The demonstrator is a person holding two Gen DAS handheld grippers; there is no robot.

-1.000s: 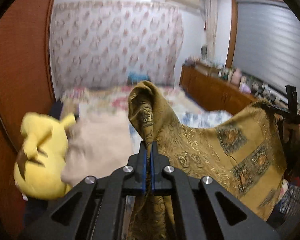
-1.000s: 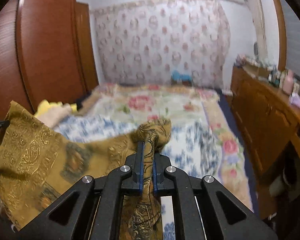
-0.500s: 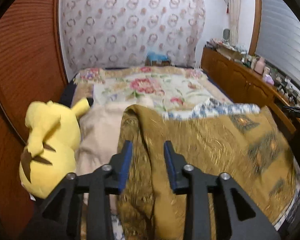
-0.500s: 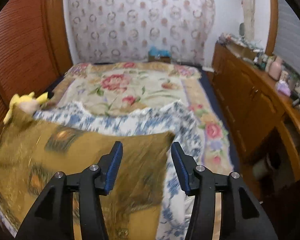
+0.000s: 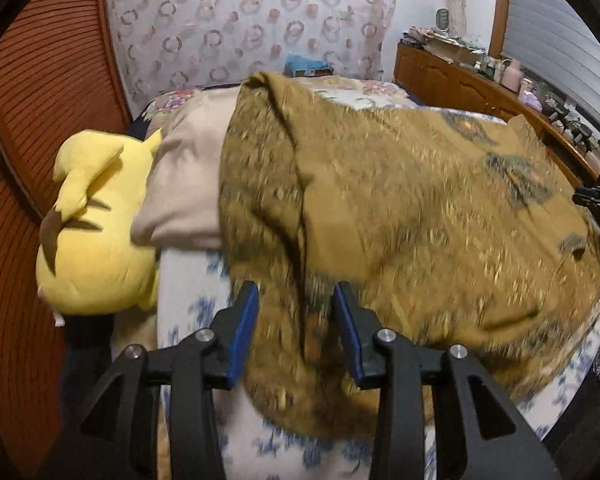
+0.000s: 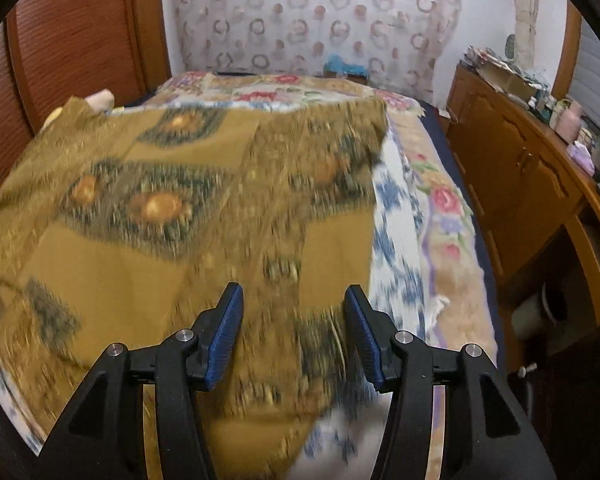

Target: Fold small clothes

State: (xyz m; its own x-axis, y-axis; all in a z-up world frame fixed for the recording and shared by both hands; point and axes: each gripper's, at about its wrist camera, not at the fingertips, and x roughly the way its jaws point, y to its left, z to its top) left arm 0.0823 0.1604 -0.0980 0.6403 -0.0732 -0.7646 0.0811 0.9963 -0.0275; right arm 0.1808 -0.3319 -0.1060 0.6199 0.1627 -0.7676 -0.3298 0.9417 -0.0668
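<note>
A mustard-gold patterned cloth (image 5: pixel 400 216) lies spread on the bed, over a blue-and-white sheet (image 5: pixel 188 320). It also fills the left of the right wrist view (image 6: pixel 180 208). My left gripper (image 5: pixel 296 300) is open, its jaws apart above the cloth's near left edge, holding nothing. My right gripper (image 6: pixel 294 300) is open above the cloth's near right part, holding nothing. The right gripper's tip shows at the far right of the left wrist view (image 5: pixel 596 196).
A yellow plush toy (image 5: pixel 96 224) and a beige cloth (image 5: pixel 188 176) lie at the bed's left side beside a wooden wardrobe (image 5: pixel 40 92). A wooden dresser (image 6: pixel 516 168) with clutter runs along the right. A floral bedspread (image 6: pixel 444 208) covers the bed.
Both grippers opened and let go of the gold cloth, which dropped from hanging to lying flat on the bed. Both grippers have since moved lower and closer over it.
</note>
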